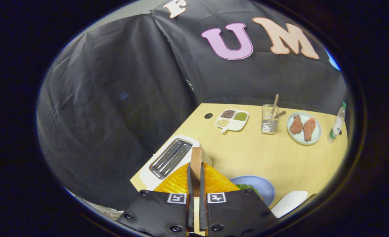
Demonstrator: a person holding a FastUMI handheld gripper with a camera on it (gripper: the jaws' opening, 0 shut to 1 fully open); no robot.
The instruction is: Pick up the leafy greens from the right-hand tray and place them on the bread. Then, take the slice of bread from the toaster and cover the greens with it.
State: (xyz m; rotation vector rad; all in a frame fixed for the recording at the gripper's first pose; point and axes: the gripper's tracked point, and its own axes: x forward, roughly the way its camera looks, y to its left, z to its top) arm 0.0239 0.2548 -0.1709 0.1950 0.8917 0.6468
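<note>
I am holding a slice of bread point(196, 158) edge-up in my gripper point(194, 179), the two fingers drawn narrow and pressing on its faces, so the greens look already placed and I am judging this as the carry to cover them. To my left, just beside the fingers, the white toaster point(168, 159) is lying with both slots showing bare wires; I am lifted clear of it. Under the fingers an orange ribbed thing point(181, 182) is spreading out; I cannot tell what it is. To do this well I should keep a steady pinch, swing right and lower the slice flat over the leafy greens point(247, 187) sitting on the blue plate point(263, 186) just right of my fingers; the bottom bread I cannot make out. A white dish point(290, 202) is crowding that plate's far side. Well beyond, a divided tray of grains point(231, 120), a glass jar of utensils point(269, 123), a plate with two meat pieces point(303, 128) and a bottle point(337, 123) are standing out of my way.
</note>
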